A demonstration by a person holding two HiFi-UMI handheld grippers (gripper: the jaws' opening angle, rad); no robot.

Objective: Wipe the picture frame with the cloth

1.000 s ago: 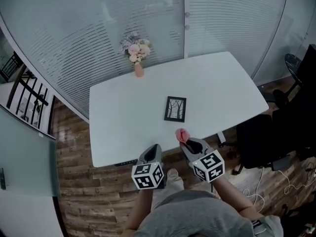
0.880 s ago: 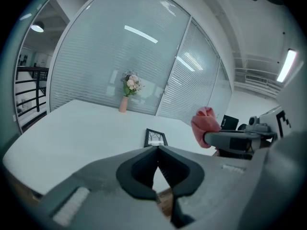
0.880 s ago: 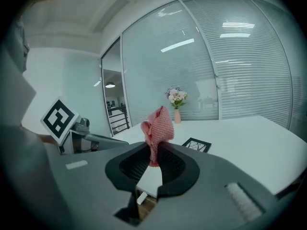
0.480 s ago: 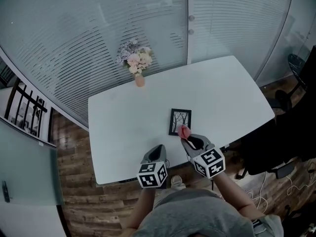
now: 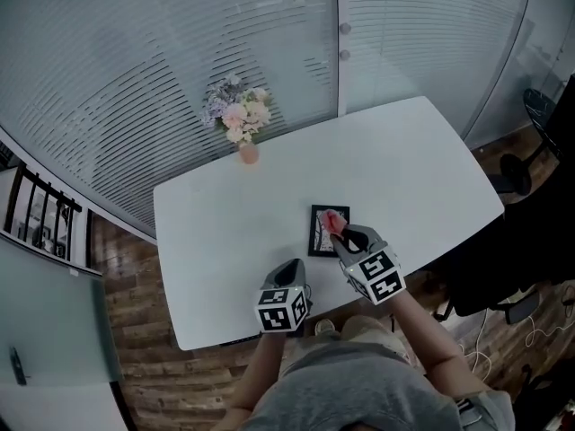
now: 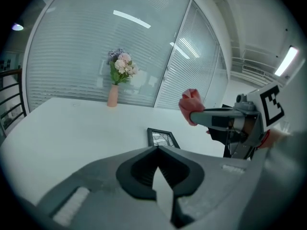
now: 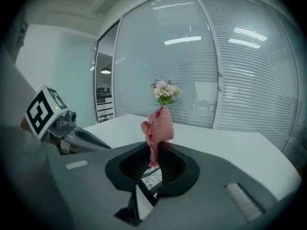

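While pink mesh cloth (image 5: pixel 333 221) is pinched in right gripper (image 5: pixel 340 232), left gripper (image 5: pixel 289 267) closed empty, black picture frame (image 5: pixel 320 233) at twelve o'clock should be brushed lightly.

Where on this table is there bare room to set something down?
The table is bare left of the picture frame up to the vase, and across its right end. Crowded only at the front middle: frame, cloth, left gripper, right gripper.

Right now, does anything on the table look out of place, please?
Nothing stands out: the picture frame lies flat on the table, the flower vase stands upright, and the pink cloth is pinched in the right gripper.
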